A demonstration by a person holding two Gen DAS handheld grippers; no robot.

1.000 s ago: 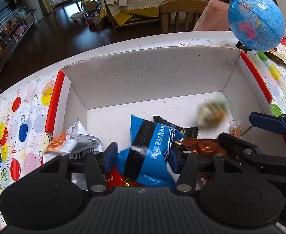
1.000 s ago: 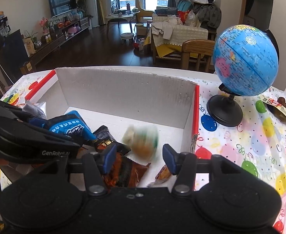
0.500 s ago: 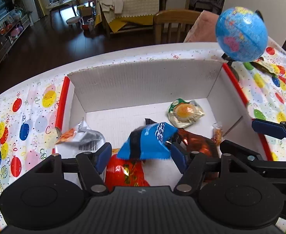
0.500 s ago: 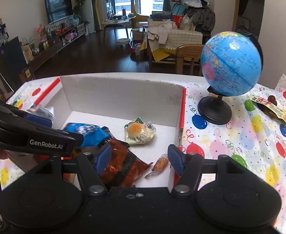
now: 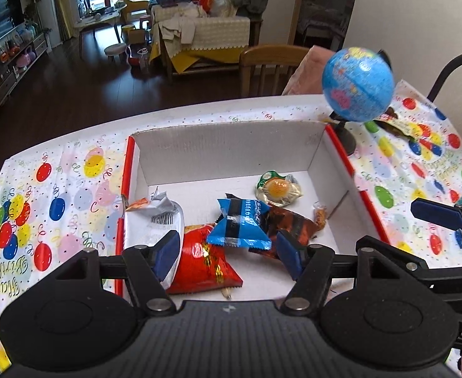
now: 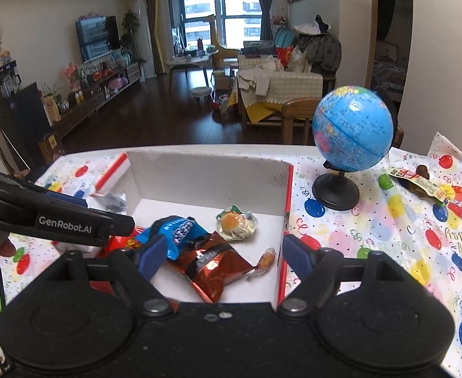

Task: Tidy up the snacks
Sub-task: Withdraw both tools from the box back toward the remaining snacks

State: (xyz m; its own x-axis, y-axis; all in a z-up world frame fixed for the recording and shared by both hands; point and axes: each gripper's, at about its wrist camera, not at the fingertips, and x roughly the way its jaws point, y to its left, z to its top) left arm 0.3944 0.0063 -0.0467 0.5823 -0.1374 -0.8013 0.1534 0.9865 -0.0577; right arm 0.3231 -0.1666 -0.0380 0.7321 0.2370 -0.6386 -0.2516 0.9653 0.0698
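Both grippers hang over the near edge of the white cardboard box (image 5: 231,148), and both are empty. The left gripper (image 5: 228,253) has its jaws apart, nothing between the pads; they have just been opening. The right gripper (image 6: 220,256) is spread wider, jaws apart and just now opening further, nothing pinched.

Down in the box, nearest the left gripper, lies the red snack bag (image 5: 202,261), flat, its long axis running from the near right corner up toward the far left. Overlapping its top edge is the blue packet (image 5: 240,228), long side lying roughly across the box, tilted a touch. Under the blue packet's right end sits the brown foil bag (image 6: 213,264), pointing diagonally toward the near right. A small orange candy (image 6: 267,260) rests just beside the right wall. At the left wall, a crumpled silver wrapper (image 5: 160,209). Farther back, on its own, the clear pouch with an orange centre (image 5: 278,189).

Beyond the box, on the balloon tablecloth (image 6: 388,236), stands a blue globe (image 6: 352,130), with another snack wrapper (image 6: 419,184) lying past it.
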